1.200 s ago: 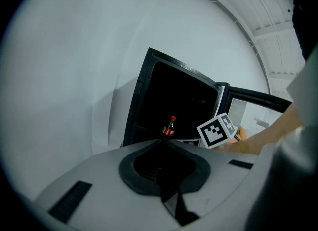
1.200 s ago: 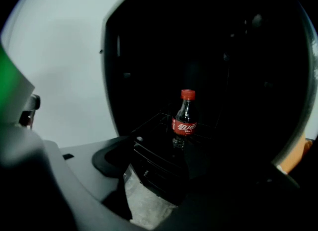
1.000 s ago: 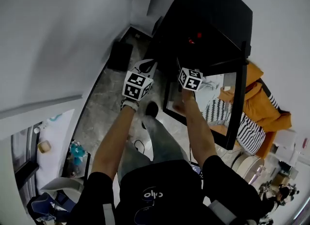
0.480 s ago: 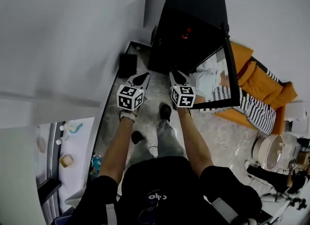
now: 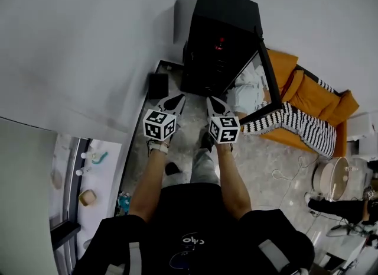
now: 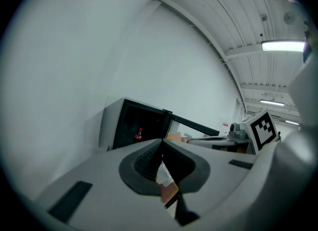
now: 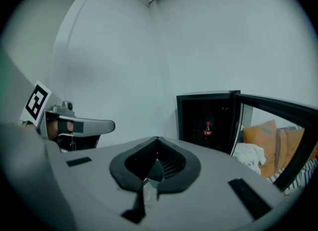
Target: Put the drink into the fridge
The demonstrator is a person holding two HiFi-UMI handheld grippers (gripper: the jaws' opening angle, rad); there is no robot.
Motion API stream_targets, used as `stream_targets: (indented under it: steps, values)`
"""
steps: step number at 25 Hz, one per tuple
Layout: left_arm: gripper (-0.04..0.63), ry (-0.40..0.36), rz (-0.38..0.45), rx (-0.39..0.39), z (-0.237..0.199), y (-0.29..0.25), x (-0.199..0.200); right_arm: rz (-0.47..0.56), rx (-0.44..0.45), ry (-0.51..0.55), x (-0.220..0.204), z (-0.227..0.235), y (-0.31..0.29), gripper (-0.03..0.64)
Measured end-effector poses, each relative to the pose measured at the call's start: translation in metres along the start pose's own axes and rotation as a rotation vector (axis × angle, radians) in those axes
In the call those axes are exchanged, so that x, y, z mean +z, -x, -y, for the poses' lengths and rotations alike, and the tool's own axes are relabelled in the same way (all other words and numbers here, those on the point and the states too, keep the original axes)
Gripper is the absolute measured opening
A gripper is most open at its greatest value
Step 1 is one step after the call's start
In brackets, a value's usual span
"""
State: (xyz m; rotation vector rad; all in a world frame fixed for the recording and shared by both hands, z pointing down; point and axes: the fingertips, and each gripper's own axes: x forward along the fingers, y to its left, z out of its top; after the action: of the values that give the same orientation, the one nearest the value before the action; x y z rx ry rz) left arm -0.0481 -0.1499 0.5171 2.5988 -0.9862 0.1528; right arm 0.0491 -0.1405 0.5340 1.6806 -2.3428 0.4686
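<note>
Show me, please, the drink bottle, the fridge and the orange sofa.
drink bottle (image 7: 207,129): right gripper view, on the middle of its body.
fridge (image 5: 227,7): head view, on its black top.
orange sofa (image 5: 308,93): head view, on an orange cushion.

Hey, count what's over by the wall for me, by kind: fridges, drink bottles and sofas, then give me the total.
Black fridge: 1
Cola bottle: 1
Orange sofa: 1
Total: 3

Orange sofa (image 5: 310,96) stood by white wall (image 5: 88,43), striped blanket (image 5: 295,127) lay draped over it, white cloth (image 7: 248,153) lay against it, grey floor (image 5: 266,161) below.
</note>
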Motion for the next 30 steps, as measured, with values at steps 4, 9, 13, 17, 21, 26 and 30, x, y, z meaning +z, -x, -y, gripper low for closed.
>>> stream_targets:
  steps: [4, 9, 13, 17, 21, 26, 30]
  values:
    - [0.006, -0.001, 0.02, 0.004, 0.017, 0.025, 0.004, -0.006, 0.023, 0.077, 0.007, -0.018, 0.027, 0.008]
    - [0.006, 0.024, 0.044, 0.006, 0.033, 0.047, 0.003, 0.022, 0.058, 0.068, 0.017, -0.027, 0.047, 0.008]
    - [0.006, 0.001, 0.032, -0.012, 0.046, 0.054, -0.002, 0.033, 0.065, 0.065, 0.017, -0.031, 0.057, 0.008]
    - [0.006, -0.017, 0.032, -0.026, 0.048, 0.06, 0.0, 0.031, 0.066, 0.069, 0.019, -0.035, 0.058, 0.008]
    - [0.006, -0.02, 0.039, -0.021, 0.047, 0.066, 0.004, 0.03, 0.066, 0.075, 0.022, -0.036, 0.061, 0.008]
    - [0.006, -0.031, 0.051, -0.017, 0.046, 0.07, 0.01, 0.03, 0.071, 0.09, 0.025, -0.039, 0.06, 0.008]
    - [0.006, -0.035, 0.053, -0.016, 0.044, 0.07, 0.013, 0.032, 0.073, 0.095, 0.027, -0.041, 0.06, 0.008]
